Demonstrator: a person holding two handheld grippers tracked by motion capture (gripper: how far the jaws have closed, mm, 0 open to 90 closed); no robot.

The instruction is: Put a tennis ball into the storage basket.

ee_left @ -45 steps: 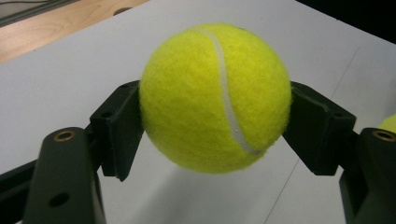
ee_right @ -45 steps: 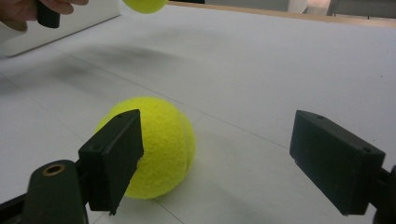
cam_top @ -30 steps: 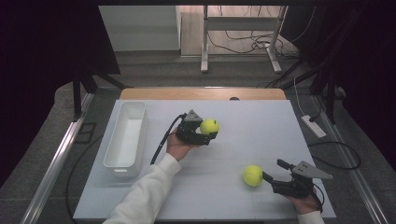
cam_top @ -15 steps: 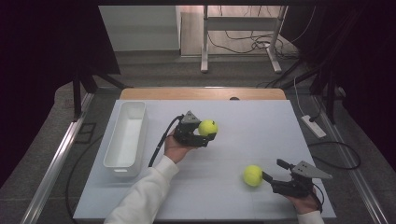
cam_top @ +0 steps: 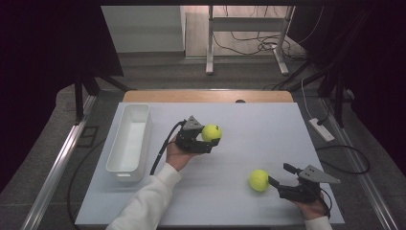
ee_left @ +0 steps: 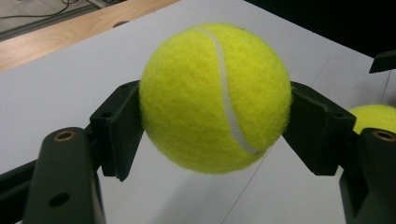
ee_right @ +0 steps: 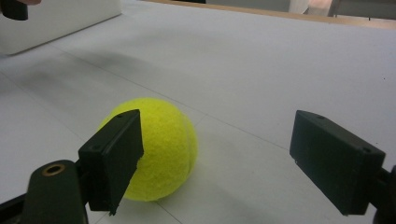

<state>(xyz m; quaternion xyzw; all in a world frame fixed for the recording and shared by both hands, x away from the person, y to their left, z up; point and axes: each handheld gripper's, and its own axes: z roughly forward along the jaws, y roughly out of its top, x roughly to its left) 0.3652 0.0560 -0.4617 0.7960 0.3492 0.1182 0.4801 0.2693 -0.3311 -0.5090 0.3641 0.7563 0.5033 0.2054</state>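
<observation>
I count two tennis balls, two grippers and one bin on the white table (cam_top: 239, 211).

Left gripper (cam_top: 209, 139): held near the middle of the table, its two black jaws clamped on the first tennis ball (cam_top: 211, 132). In the left gripper view this ball (ee_left: 215, 98) sits squeezed between both pads (ee_left: 120, 128), one pressing each side, its white seam curving down the front. The ball appears lifted off the surface, since the table shows beneath it in that view.

Right gripper (cam_top: 280, 176): low at the near right part of the table, jaws spread wide apart and gripping nothing. The second tennis ball (cam_top: 259, 180) rests on the table just in front of it. In the right gripper view I see this ball (ee_right: 159, 147) lying partly behind the left-hand pad (ee_right: 114, 156) and well clear of the other; whether it touches the near pad I cannot tell.

One white rectangular bin (cam_top: 128, 143) stands along the left side of the table, well apart from both balls; I see nothing inside it from the high view.

A white sleeve (cam_top: 148, 203) enters from the bottom edge behind the left gripper.
</observation>
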